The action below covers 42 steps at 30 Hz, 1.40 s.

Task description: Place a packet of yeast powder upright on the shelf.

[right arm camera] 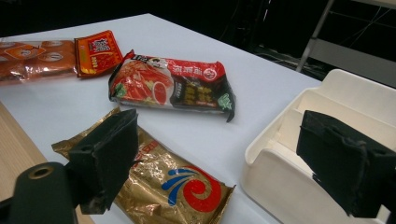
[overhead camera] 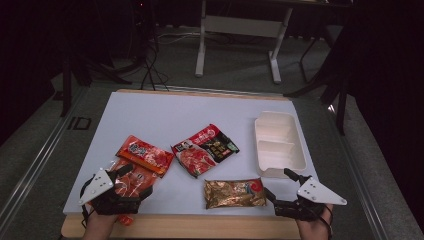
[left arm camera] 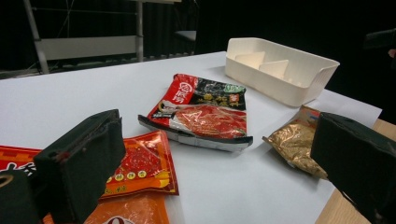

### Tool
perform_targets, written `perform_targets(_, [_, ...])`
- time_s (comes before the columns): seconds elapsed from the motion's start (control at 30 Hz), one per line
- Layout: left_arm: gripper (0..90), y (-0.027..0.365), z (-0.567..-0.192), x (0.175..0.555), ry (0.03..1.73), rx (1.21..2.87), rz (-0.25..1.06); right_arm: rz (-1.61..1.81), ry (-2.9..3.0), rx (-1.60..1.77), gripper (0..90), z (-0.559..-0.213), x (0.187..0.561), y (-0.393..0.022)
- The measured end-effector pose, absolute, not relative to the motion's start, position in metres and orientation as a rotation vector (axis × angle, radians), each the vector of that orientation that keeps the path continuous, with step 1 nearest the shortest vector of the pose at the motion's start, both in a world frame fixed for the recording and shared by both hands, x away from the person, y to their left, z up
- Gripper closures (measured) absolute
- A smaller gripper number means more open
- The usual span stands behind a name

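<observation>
High view overlooks; 2 low gripper views share the red-black packet [overhead camera: 205, 146].

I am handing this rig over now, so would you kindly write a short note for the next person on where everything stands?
Left claw: open, holding nothing, hovering over the orange packets at the near left of the table.
Right claw: open, holding nothing, between the gold packet and the near end of the white tray.
Things: red-and-black packet lies mid-table; a red-orange packet lies partly over the orange ones.
Done: nothing packed yet; both tray compartments look empty.
Left: probably every packet has to go into the tray; the gold one is nearest to it.
</observation>
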<state>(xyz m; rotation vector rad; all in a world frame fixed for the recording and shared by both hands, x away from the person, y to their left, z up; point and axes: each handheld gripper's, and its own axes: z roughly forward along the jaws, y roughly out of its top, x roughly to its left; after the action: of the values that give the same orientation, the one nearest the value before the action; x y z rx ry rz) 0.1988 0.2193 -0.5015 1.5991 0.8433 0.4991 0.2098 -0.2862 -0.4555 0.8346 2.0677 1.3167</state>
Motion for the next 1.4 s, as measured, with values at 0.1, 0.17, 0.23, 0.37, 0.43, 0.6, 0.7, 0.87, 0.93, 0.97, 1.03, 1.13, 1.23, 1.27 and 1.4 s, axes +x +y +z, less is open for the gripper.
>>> perform_targets(0.1, [2.7,0.22,-0.501,0.199,0.843,1.597,0.501,1.321,2.072,0.847,13.2,-0.456,0.21,-0.287])
perform_targets(0.17, [2.7,0.22,-0.501,0.199,0.844,1.599,0.504,1.326,2.067,0.854,13.2,-0.455,0.209,-0.287])
perform_targets(0.23, [2.7,0.22,-0.501,0.199,0.844,1.599,0.503,1.325,2.063,0.852,13.2,-0.454,0.209,-0.287])
perform_targets(0.37, [2.7,0.22,-0.501,0.199,0.845,1.598,0.503,1.326,2.071,0.883,12.4,-0.451,0.208,-0.288])
perform_targets(0.43, [2.7,0.22,-0.501,0.199,0.845,1.601,0.504,1.332,2.058,0.888,12.4,-0.449,0.208,-0.288])
perform_targets(0.6, [2.7,0.219,-0.501,0.199,0.842,1.598,0.501,1.346,2.045,0.876,12.4,-0.447,0.207,-0.289])
perform_targets(0.7, [2.7,0.22,-0.501,0.199,0.844,1.599,0.501,1.346,2.04,0.869,12.4,-0.449,0.208,-0.289])
perform_targets(0.87, [2.7,0.22,-0.502,0.2,0.844,1.6,0.499,1.337,2.056,0.851,12.3,-0.453,0.21,-0.288])
perform_targets(0.93, [2.7,0.219,-0.502,0.199,0.843,1.6,0.5,1.333,2.057,0.845,12.3,-0.453,0.21,-0.288])
perform_targets(0.97, [2.7,0.219,-0.502,0.199,0.843,1.6,0.5,1.336,2.06,0.84,12.2,-0.452,0.21,-0.288])
perform_targets(1.03, [2.7,0.219,-0.502,0.199,0.844,1.599,0.501,1.332,2.052,0.837,12.2,-0.45,0.21,-0.287])
perform_targets(1.13, [2.7,0.22,-0.501,0.199,0.844,1.599,0.505,1.333,2.057,0.835,12.2,-0.446,0.209,-0.286])
perform_targets(1.23, [2.7,0.219,-0.502,0.199,0.844,1.599,0.505,1.316,2.077,0.829,11.8,-0.439,0.21,-0.282])
perform_targets(1.27, [2.7,0.219,-0.502,0.199,0.844,1.599,0.505,1.319,2.07,0.829,11.8,-0.436,0.211,-0.281])
perform_targets(1.4, [2.7,0.219,-0.502,0.199,0.842,1.602,0.505,1.317,2.095,0.81,11.8,-0.427,0.217,-0.276])
